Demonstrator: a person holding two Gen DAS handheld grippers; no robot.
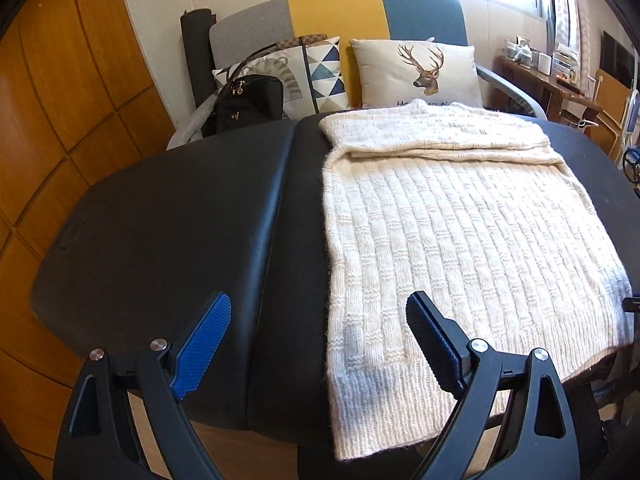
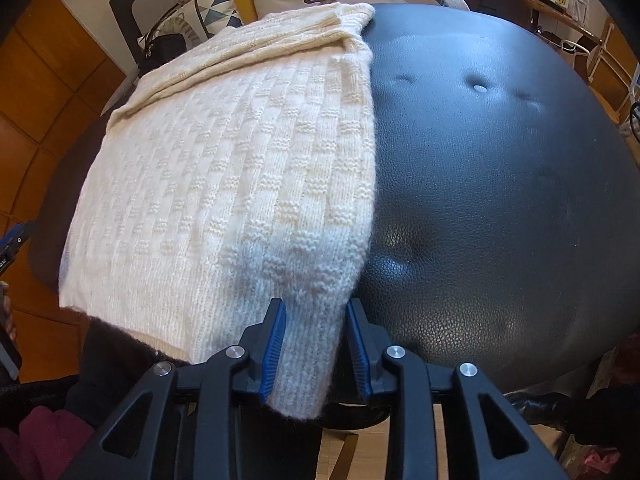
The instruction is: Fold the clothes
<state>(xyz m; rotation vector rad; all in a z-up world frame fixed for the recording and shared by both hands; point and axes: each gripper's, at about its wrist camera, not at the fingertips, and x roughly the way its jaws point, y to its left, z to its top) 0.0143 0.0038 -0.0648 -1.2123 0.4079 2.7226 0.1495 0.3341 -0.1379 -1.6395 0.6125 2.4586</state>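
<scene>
A cream knitted sweater (image 1: 460,232) lies flat on a black leather surface (image 1: 180,216), its far end folded over into a band. My left gripper (image 1: 318,340) is open and empty, hovering over the sweater's near left corner. In the right wrist view the sweater (image 2: 224,184) covers the left half of the black leather cushion (image 2: 500,184). My right gripper (image 2: 316,344) has its jaws around the sweater's near right corner, with the knit between the blue pads (image 2: 274,350); the pads stand a little apart from the cloth's edges.
Behind the surface stands a sofa (image 1: 340,8) with a deer cushion (image 1: 416,72), a patterned cushion (image 1: 316,72) and a black bag (image 1: 248,104). Wooden cabinet panels (image 1: 60,120) are on the left. A cluttered shelf (image 1: 560,68) is at the far right.
</scene>
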